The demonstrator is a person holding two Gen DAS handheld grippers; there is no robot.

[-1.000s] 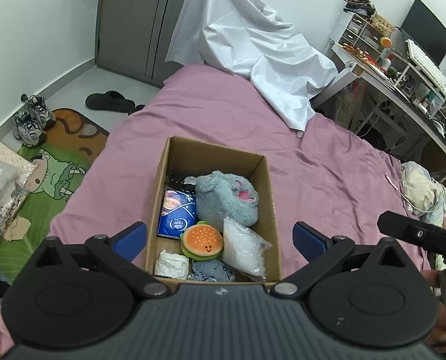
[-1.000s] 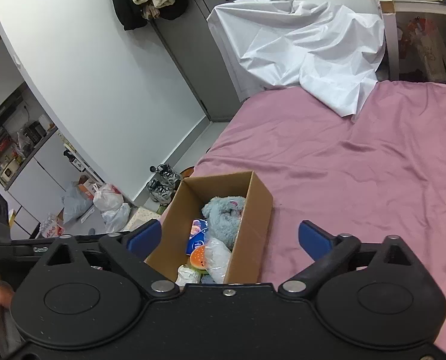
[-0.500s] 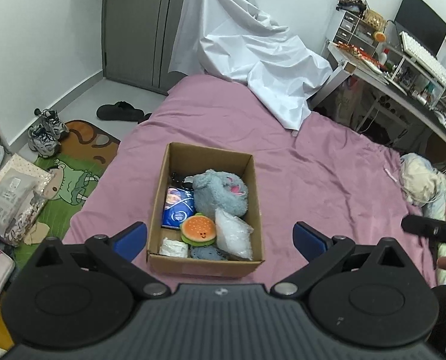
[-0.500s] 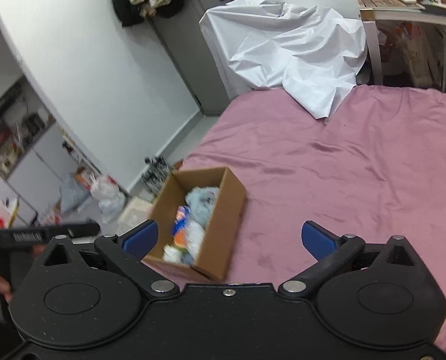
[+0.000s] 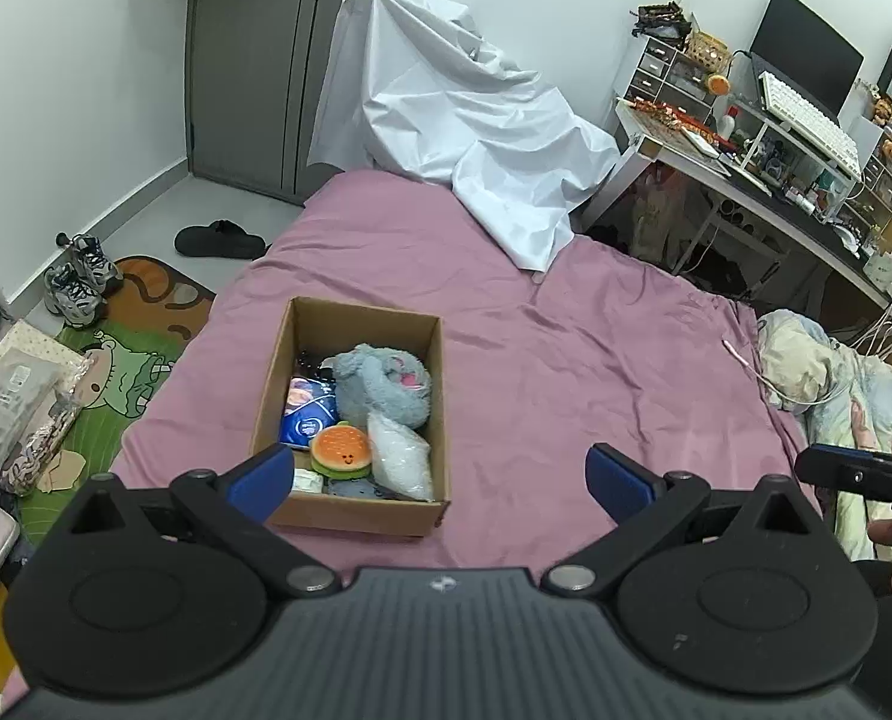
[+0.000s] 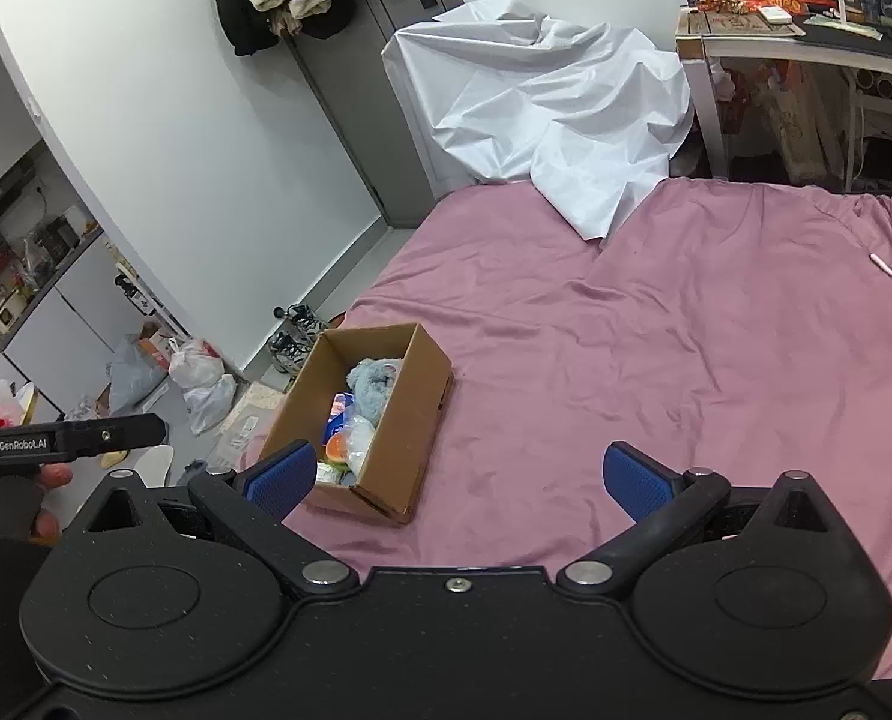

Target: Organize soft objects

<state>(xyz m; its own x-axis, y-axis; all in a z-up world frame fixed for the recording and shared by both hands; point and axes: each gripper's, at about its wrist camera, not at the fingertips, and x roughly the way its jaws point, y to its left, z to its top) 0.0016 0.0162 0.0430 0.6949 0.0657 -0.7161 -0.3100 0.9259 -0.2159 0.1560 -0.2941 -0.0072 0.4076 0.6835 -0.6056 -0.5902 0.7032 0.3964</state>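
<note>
An open cardboard box point(image 5: 428, 516) stands on the purple bed sheet point(image 5: 566, 372). In it lie a grey plush point(image 5: 383, 384), a burger plush point(image 5: 341, 449), a blue packet point(image 5: 308, 417), a clear plastic bag point(image 5: 399, 462) and a white wad point(image 5: 308, 482). The box also shows in the right wrist view point(image 6: 410, 438). My left gripper point(image 5: 440, 480) is open and empty, held back from the box's near side. My right gripper point(image 6: 458, 477) is open and empty, to the right of the box.
A white sheet point(image 5: 476, 132) drapes over something at the bed's far end. A cluttered desk point(image 5: 776, 174) stands at the right. A crumpled blanket point(image 5: 836, 384) lies at the bed's right edge. Shoes point(image 5: 77, 279), a mat point(image 5: 122, 372) and bags cover the floor at the left.
Both grippers have pulled back and up from the box, which now looks smaller and farther. Both stay open and empty.
</note>
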